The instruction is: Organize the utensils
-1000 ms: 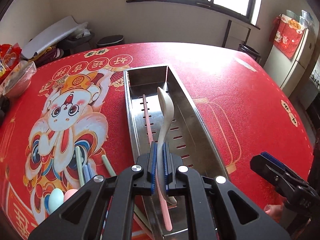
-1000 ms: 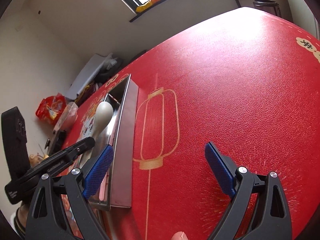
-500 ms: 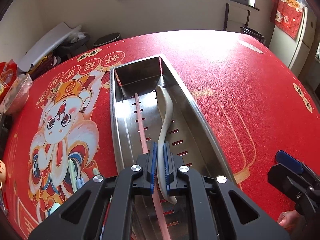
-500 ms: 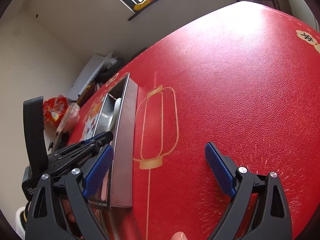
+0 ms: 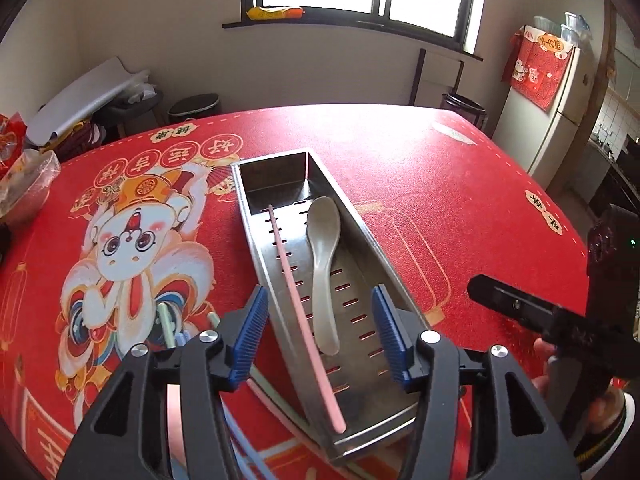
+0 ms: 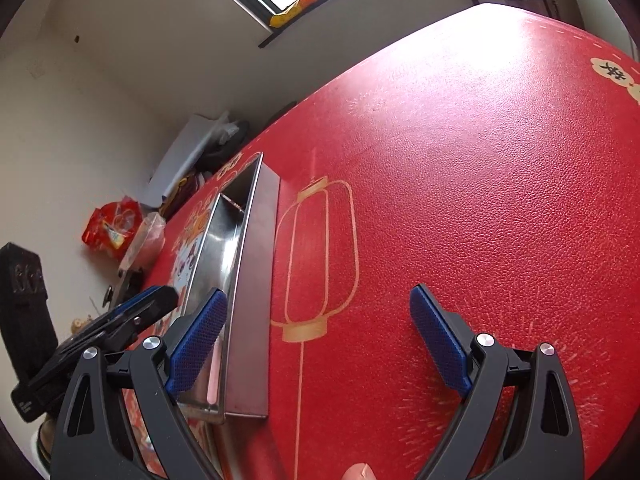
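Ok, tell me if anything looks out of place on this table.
Several loose utensils lie on the red tablecloth left of the metal tray, not in it. Inside, the spoon and pink chopstick lie tidily.

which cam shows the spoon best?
Left wrist: the whole spoon lies in the steel tray, beside a pink chopstick. Right wrist shows only the tray's outer wall; the spoon is hidden.

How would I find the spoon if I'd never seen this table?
Look at the big red tablecloth and find the long shiny metal tray in its middle. Inside it lie two things side by side: a thin pink chopstick and the spoon. The spoon is the pale, greyish-white one with a wide rounded bowl.
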`<action>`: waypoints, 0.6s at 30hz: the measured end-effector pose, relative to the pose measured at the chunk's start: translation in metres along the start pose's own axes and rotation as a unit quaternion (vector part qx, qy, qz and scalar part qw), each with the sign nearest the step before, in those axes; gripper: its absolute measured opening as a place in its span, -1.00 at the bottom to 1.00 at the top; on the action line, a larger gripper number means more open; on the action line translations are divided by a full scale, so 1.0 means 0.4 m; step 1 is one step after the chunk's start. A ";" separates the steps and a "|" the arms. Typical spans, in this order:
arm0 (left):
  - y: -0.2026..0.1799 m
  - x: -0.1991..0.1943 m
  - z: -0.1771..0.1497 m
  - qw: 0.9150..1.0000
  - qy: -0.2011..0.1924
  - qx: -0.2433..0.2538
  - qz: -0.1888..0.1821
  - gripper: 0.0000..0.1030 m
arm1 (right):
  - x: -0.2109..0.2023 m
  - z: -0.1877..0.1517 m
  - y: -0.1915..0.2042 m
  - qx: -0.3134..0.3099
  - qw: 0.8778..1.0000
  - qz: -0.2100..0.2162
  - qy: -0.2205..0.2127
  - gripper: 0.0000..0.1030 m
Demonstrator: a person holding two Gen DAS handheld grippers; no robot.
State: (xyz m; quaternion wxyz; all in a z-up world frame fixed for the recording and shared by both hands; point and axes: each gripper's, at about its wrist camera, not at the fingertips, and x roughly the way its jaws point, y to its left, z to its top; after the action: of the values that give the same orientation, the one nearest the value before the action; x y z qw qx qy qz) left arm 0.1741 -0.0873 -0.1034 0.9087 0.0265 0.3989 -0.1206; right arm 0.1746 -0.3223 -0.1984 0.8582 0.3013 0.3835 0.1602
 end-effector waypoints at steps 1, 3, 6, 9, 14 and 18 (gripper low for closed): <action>0.012 -0.019 -0.010 1.000 -0.005 0.002 0.003 0.27 | -0.001 0.001 -0.002 0.003 1.000 0.000 -0.001 0.73; 0.041 -0.057 -0.033 1.000 -0.016 0.006 0.019 0.55 | -0.002 0.000 -0.003 0.007 1.000 0.002 -0.004 0.73; 0.094 -0.109 -0.075 0.999 -0.027 0.009 0.038 0.77 | -0.005 -0.005 0.001 0.005 1.000 0.002 -0.007 0.73; 0.158 -0.147 -0.120 0.998 -0.022 0.002 0.053 0.84 | -0.009 -0.010 0.015 -0.003 1.000 -0.001 -0.014 0.73; 0.271 -0.206 -0.201 0.997 -0.018 -0.025 0.071 0.87 | -0.037 -0.016 0.034 -0.009 0.998 -0.014 -0.060 0.73; 0.329 -0.237 -0.258 0.997 -0.016 -0.039 0.068 0.87 | -0.056 -0.022 0.072 -0.038 0.997 -0.030 -0.059 0.73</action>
State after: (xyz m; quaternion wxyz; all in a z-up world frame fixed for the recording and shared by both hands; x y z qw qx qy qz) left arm 0.0697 0.0739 -0.1106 0.9212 0.0167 0.3863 -0.0430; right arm 0.1522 -0.3081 -0.1721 0.8947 0.2657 0.3344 0.1305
